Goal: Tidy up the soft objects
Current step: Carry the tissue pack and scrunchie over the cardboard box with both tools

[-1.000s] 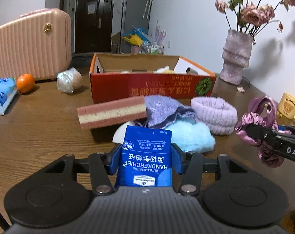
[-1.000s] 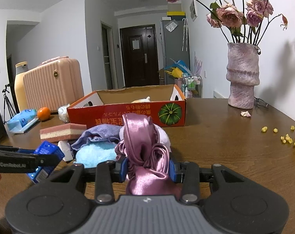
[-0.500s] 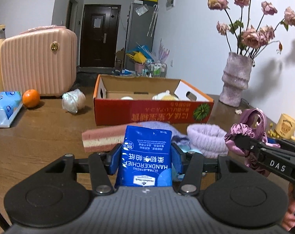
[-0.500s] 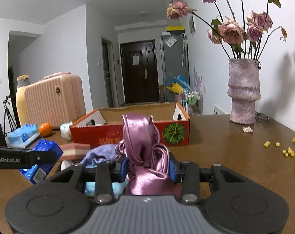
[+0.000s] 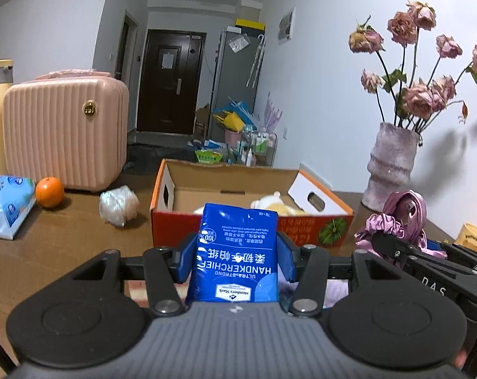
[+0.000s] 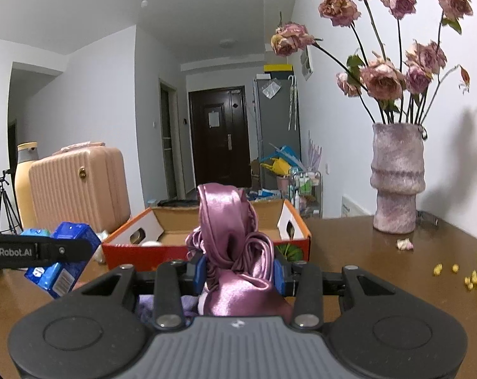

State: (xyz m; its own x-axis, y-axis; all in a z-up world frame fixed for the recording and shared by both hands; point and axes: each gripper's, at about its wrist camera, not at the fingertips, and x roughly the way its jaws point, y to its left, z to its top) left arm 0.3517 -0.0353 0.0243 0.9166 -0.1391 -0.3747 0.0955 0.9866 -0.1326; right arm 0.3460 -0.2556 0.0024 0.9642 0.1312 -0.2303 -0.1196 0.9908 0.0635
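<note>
My left gripper (image 5: pixel 236 252) is shut on a blue handkerchief tissue pack (image 5: pixel 236 252), held upright above the table in front of the open orange cardboard box (image 5: pixel 333 224). My right gripper (image 6: pixel 238 271) is shut on a bunched pink satin cloth (image 6: pixel 235 252), lifted level with the same box (image 6: pixel 304 240). In the right wrist view the tissue pack (image 6: pixel 61 268) hangs at the left in the other gripper. The satin cloth (image 5: pixel 402 221) shows at the right of the left wrist view. A pale plush item (image 5: pixel 276 207) lies inside the box.
A pink suitcase (image 5: pixel 64 135), an orange (image 5: pixel 49 192), a wet-wipes pack (image 5: pixel 8 205) and a crumpled plastic bag (image 5: pixel 118 203) stand at the left. A vase of dried roses (image 6: pixel 396 183) stands at the right, with yellow crumbs (image 6: pixel 472 276) and a yellow mug (image 5: pixel 472 238).
Both grippers have risen with their loads and tilted up. The sponge, purple cloths and blue puff on the table have dropped almost out of sight; more of the box's inside shows.
</note>
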